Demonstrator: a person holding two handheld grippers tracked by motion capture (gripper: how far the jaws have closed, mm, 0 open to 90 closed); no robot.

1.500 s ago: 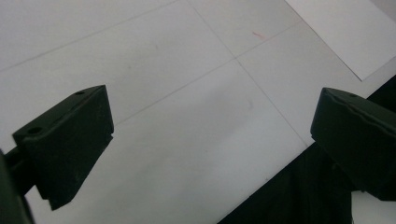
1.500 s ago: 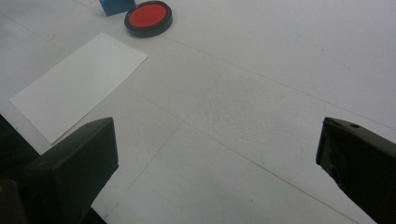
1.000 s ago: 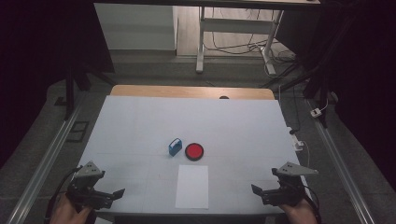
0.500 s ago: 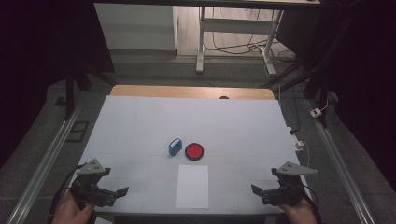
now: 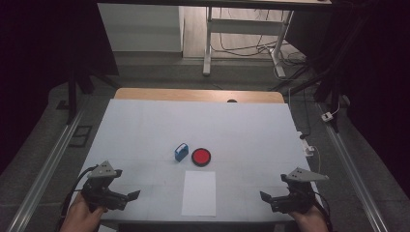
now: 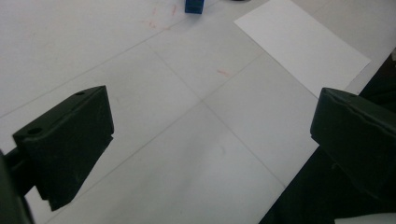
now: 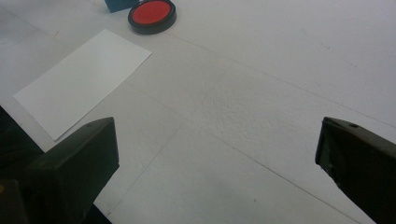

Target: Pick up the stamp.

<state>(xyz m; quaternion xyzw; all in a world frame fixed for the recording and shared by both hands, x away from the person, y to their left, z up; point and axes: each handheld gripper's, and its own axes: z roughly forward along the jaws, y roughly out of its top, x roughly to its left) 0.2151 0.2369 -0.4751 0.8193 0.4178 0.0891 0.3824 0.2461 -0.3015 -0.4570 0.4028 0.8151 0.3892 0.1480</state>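
A small blue block point(image 5: 181, 152) stands mid-table with a round black dish with a red centre point(image 5: 200, 156) touching its right side. A white sheet of paper point(image 5: 199, 193) lies in front of them near the table's front edge. My left gripper point(image 5: 128, 197) hovers at the front left, open and holding nothing, pointing toward the sheet. My right gripper point(image 5: 267, 200) is at the front right, also open with nothing in it. The left gripper view has the blue block point(image 6: 194, 5) and sheet point(image 6: 303, 42) beyond the wide-apart jaws. The right gripper view has the red dish point(image 7: 152, 14) and sheet point(image 7: 84, 81).
The white table top point(image 5: 145, 125) has a wooden strip point(image 5: 193, 94) along its far edge. Metal rails run along the floor on both sides, and a white plug with cables point(image 5: 309, 147) hangs by the table's right edge.
My left gripper has shifted a little to the right and forward, toward the sheet. The right gripper has barely moved. Both stay open.
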